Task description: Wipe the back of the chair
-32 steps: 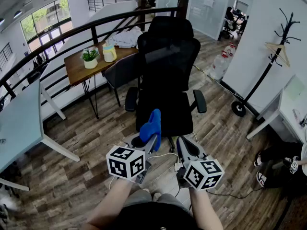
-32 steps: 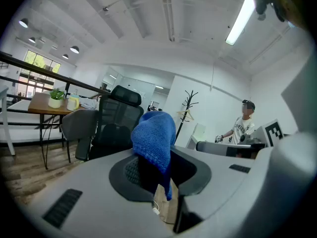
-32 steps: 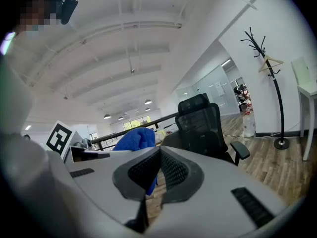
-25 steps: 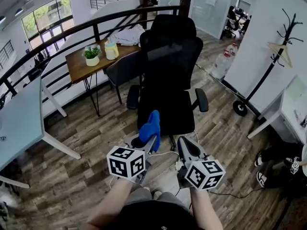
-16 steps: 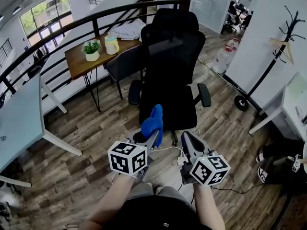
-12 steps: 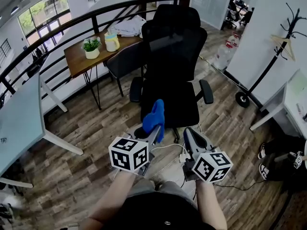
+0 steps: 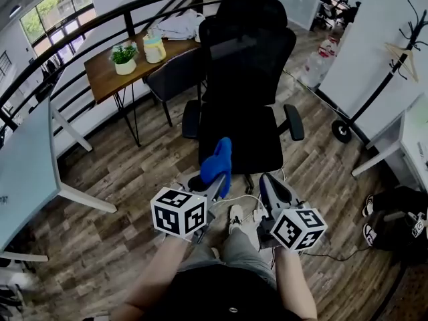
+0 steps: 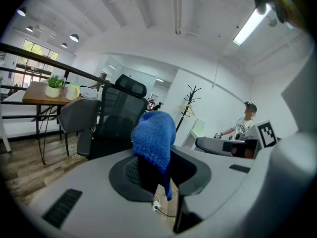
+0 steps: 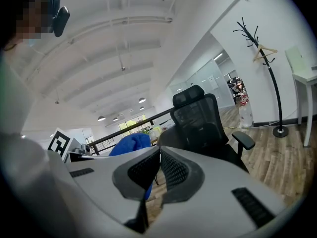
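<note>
A black mesh office chair (image 7: 246,79) with a headrest faces me across the wood floor; its seat is just beyond my grippers. It also shows in the left gripper view as the chair (image 8: 116,120) and in the right gripper view as the chair (image 9: 203,125). My left gripper (image 7: 217,179) is shut on a blue cloth (image 7: 217,164), which bulges up between the jaws as the cloth (image 8: 154,139). My right gripper (image 7: 267,184) is shut with nothing in it, its pads pressed together (image 9: 158,175). Both hover short of the seat's front edge.
A wooden desk (image 7: 127,79) with a potted plant (image 7: 124,57) stands behind the chair by a black railing (image 7: 100,22). A grey chair (image 7: 170,85) sits at that desk. A coat stand (image 7: 381,65) is at the right, a white table (image 7: 27,172) at the left. A person (image 8: 245,128) stands at the far right.
The view has drifted closer to the chair and tipped down, so my legs and a shoe now show. Both grippers keep their hold and position relative to me.
</note>
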`<state>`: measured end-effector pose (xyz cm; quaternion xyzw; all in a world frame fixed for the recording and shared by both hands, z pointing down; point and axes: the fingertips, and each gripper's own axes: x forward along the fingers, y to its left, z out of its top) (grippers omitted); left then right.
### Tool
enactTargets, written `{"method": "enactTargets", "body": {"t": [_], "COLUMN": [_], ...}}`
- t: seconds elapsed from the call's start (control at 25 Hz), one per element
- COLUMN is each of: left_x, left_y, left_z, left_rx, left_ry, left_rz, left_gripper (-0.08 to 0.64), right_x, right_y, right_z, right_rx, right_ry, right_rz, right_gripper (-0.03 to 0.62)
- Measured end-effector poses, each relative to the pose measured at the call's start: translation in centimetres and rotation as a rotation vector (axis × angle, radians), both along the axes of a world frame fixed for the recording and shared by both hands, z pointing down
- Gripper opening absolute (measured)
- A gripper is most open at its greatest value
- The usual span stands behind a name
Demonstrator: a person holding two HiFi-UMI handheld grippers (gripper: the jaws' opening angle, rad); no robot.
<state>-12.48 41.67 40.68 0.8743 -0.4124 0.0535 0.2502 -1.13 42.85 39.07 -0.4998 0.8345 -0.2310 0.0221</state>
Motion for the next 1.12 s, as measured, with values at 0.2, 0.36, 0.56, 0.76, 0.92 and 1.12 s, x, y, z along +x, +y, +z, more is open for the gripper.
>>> {"method": "enactTargets", "body": {"t": [0.2,0.36,0.56,0.76,0.92,1.12], "left_x": [0.4,1.6,4.4,6.9,9.2,11.2], "left_y": [-4.2,-9.0,-15.9,-23.1,-27.9,-31.6], "left_z": [0.8,1.1,0.0,-0.9,-1.4,-1.5], "left_rx": [-0.016,-0.017,0.001,0.017,0.031,0.016], "left_ry": [0.001,-0.004,-0.008,-0.006,-0.001,-0.011], "left_rz": [-0.009,-0.027,-0.036,-0.060,-0.071,-0.069], "left_gripper": [0.086,0.086,0.086,0.086,0.086,0.086], "right_x": [0.8,2.1,4.1,6.1,8.1,9.5], "right_y": [-4.2,-9.1,-15.7,-22.4,-27.2,-31.4], "right_z": [0.5,0.7,0.3,-0.8,-0.8,-0.6], "right_rx": [0.003,0.003,0.000,0.020,0.013,-0.014], "right_ry": [0.004,-0.007,-0.003,-0.010,-0.002,-0.010], "right_rz": [-0.013,-0.019,-0.053,-0.099,-0.114,-0.125], "right_gripper": [0.029,0.029,0.029,0.029,0.029,0.029]}}
